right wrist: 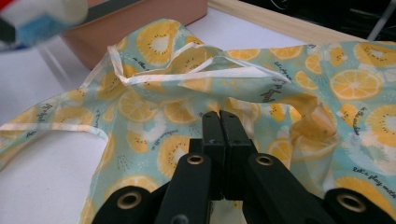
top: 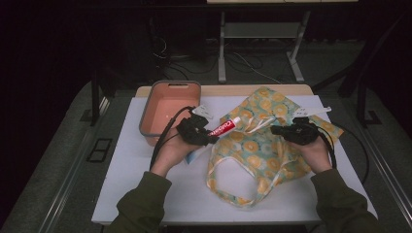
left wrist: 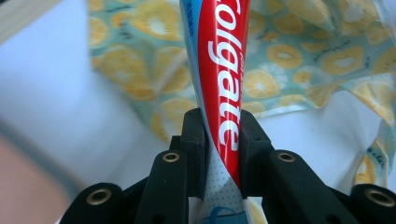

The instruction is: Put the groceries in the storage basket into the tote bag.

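Between the jaws of the left hand-held gripper, a clamped toothpaste tube reads "Colgate".

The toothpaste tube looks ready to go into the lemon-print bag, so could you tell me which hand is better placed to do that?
Left: its fingers grip the toothpaste tube aimed at the lemon-print bag.

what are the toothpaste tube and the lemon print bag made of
Toothpaste tube: likely laminated plastic, glossy; light glints along its red band and it pinches flat between the jaws. Lemon print bag: thin woven fabric by the look, matte, creased and folding softly, white tape trim.
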